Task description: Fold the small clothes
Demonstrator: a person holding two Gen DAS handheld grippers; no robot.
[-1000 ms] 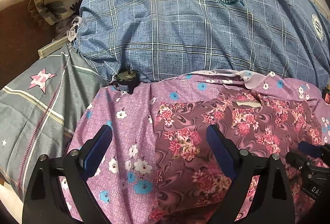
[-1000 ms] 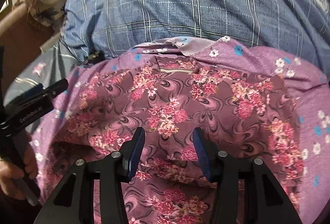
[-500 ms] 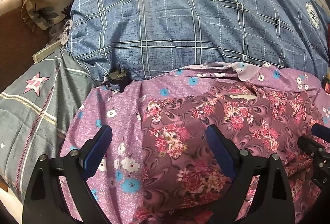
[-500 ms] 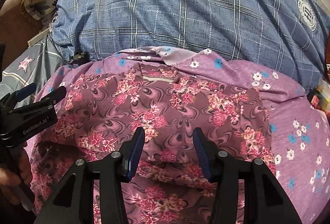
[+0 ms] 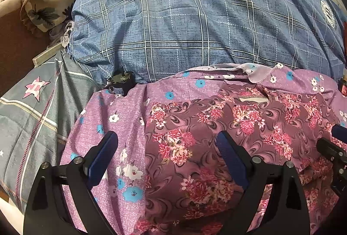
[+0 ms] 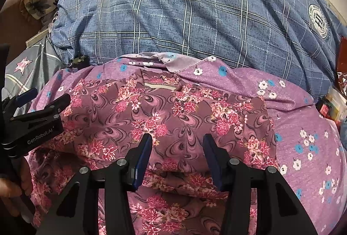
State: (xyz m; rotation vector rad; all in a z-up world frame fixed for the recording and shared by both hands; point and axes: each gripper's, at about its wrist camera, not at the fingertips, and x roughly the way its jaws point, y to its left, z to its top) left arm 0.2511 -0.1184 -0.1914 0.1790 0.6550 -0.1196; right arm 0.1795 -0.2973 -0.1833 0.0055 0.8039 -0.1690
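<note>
Maroon floral garment (image 6: pixel 164 118) unmoved; right gripper (image 6: pixel 176 146) has tilted slightly downward.

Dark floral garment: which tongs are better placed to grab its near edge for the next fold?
Right, probably. The right tongs hang open right over the garment, near its bunched front edge. The left tongs are open too, but straddle its left border, half over the lilac cloth.

Two grippers (image 6: pixel 176 153) (image 5: pixel 167 154), two floral garments (image 6: pixel 173 113) (image 6: pixel 303 118) (layered), one blue pillow (image 5: pixel 195 25).
</note>
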